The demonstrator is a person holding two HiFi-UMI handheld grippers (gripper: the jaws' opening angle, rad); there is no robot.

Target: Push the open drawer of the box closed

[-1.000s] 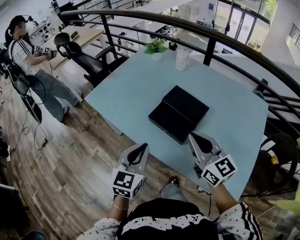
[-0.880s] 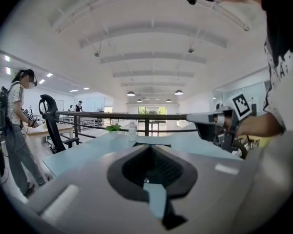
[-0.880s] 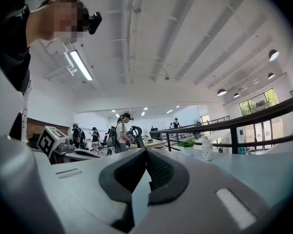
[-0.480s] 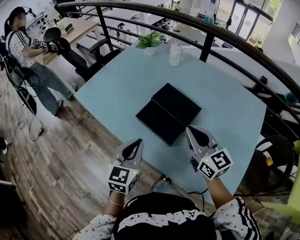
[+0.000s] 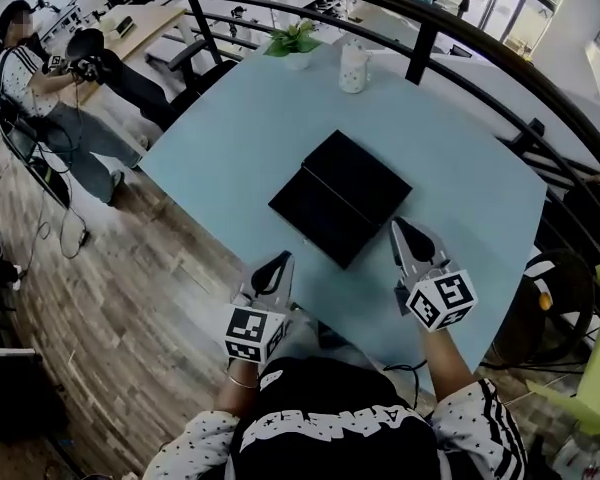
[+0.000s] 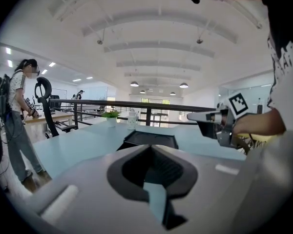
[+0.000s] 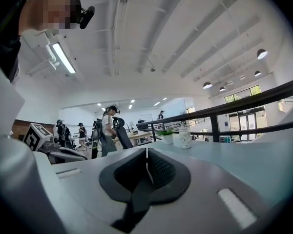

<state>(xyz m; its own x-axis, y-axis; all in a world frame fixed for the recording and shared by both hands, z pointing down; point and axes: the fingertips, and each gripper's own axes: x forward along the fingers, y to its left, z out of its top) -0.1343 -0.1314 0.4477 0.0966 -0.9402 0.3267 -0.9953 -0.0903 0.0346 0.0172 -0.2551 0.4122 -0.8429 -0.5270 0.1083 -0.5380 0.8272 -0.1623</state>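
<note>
your left gripper (image 5: 280, 261) hovers at the near edge of the table (image 5: 230, 118), jaws together and empty. your right gripper (image 5: 401, 228) sits just beside the drawer (image 5: 315, 218), jaws also together on nothing. the drawer sticks out of the box (image 5: 358, 173) toward you.

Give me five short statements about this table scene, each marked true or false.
1. The black box has its drawer pulled out. True.
2. The right gripper grips the drawer. False: its jaws are shut on nothing, clear of the box.
3. A potted plant stands near the table's far edge. True.
4. The left gripper rests on the box. False: it is by the table's near edge, apart from the box.
5. The white bottle lies on its side. False: it stands upright near the plant.
</note>
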